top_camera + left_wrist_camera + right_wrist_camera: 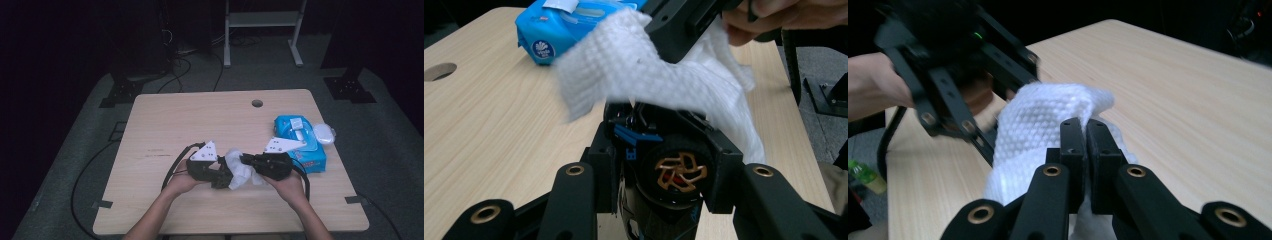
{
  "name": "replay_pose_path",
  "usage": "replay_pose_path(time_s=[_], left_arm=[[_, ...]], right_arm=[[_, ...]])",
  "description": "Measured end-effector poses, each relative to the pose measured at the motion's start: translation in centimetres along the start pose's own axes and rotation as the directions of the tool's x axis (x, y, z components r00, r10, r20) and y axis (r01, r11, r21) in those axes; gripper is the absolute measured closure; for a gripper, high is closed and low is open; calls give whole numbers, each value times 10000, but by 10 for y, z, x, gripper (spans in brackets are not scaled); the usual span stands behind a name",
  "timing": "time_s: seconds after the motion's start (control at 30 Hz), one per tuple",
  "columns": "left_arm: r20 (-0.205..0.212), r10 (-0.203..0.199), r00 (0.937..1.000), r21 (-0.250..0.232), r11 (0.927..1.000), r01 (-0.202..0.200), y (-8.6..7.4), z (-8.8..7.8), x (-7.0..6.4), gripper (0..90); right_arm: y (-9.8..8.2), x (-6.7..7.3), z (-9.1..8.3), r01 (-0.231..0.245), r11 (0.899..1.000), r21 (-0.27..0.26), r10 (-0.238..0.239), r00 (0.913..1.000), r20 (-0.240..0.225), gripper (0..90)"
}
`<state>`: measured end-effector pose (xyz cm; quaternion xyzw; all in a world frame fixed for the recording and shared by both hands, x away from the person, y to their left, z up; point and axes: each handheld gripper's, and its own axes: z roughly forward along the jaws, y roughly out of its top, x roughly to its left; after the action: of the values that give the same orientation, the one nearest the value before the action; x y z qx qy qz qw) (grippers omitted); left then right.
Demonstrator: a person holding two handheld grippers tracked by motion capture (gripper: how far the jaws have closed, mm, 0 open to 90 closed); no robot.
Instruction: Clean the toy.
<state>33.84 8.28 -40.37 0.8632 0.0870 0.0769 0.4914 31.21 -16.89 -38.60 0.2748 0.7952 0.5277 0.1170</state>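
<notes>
Plenty of bare wood on the light wooden table (165, 125): the whole far half and the left side are free, while both grippers work close to the near edge. Right gripper (248, 161) has its jaws pinched tight on the white textured wipe (239, 169), which its own view shows squeezed between the two black tips. Left gripper (223, 176) is clamped around a black cylindrical object with a bronze-coloured spoked end (680, 172), plain in the left gripper view, and the wipe drapes right over the top of it. In the high view that black thing is mostly hidden under the cloth.

Off to the right, just beside the right hand (289, 186), sits a blue soft pack of wet wipes (306, 150) with a small white oval lid (324, 134) touching its far corner. That pack crowds the right side a bit. A round cable hole (257, 103) sits near the far edge.
</notes>
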Motion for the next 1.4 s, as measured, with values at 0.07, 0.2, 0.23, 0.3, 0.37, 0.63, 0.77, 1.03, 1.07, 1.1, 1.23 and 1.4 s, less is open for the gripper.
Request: replay_pose_path(time_s=[0.07, 0.2, 0.23, 0.3, 0.37, 0.63, 0.77, 1.03, 1.07, 1.1, 1.23, 1.4], left_arm=[[-4, -87, 10000, -59, 9999, 87, -1, 0, 1, 583], [5, -32, 10000, -44, 10000, 32, 0, 1, 1, 583], [20, 18, 10000, -8, 10000, -18, 1, 1, 1, 583], [10, 35, 10000, 22, 10000, -35, 2, 2, 0, 583], [13, 55, 10000, 36, 10000, -55, 2, 2, 0, 583], [3, -26, 10000, -44, 10000, 26, 0, 0, 1, 583], [32, -5, 10000, -8, 10000, 5, 2, 3, 0, 583], [110, 145, 9998, 107, 9998, -146, 5, 8, -1, 583], [108, 167, 9998, 100, 9998, -168, 6, 9, -1, 583], [105, 167, 9998, 113, 9998, -168, 6, 9, -2, 582], [157, 93, 9998, 141, 9999, -96, 6, 10, -1, 582], [227, 79, 9997, 259, 9996, -84, 7, 12, -2, 582]], right_arm=[[-8, -6, -1, -302, 9994, 158, 301, 9995, 63, 867], [-9, -6, -2, -331, 9993, 186, 331, 9994, 39, 867], [-7, -5, -2, -294, 9995, 102, 294, 9996, 7, 867], [0, -1, -3, -169, 9998, -91, 168, 9998, -97, 867], [4, 2, -3, -67, 9999, -143, 65, 9998, -161, 867], [-11, -8, -4, -306, 9989, 362, 298, 9993, 240, 867], [1, 0, -10, -87, 10000, -45, 87, 10000, 47, 867], [22, 22, -3, 635, 9979, -127, -640, 9971, -420, 867], [21, 22, -1, 627, 9980, -66, -629, 9971, -438, 867], [20, 22, 1, 652, 9979, 25, -651, 9970, -424, 867], [16, 17, 3, 480, 9988, 79, -477, 9981, -380, 867], [13, 14, 1, 417, 9990, 168, -413, 9989, -229, 867]])
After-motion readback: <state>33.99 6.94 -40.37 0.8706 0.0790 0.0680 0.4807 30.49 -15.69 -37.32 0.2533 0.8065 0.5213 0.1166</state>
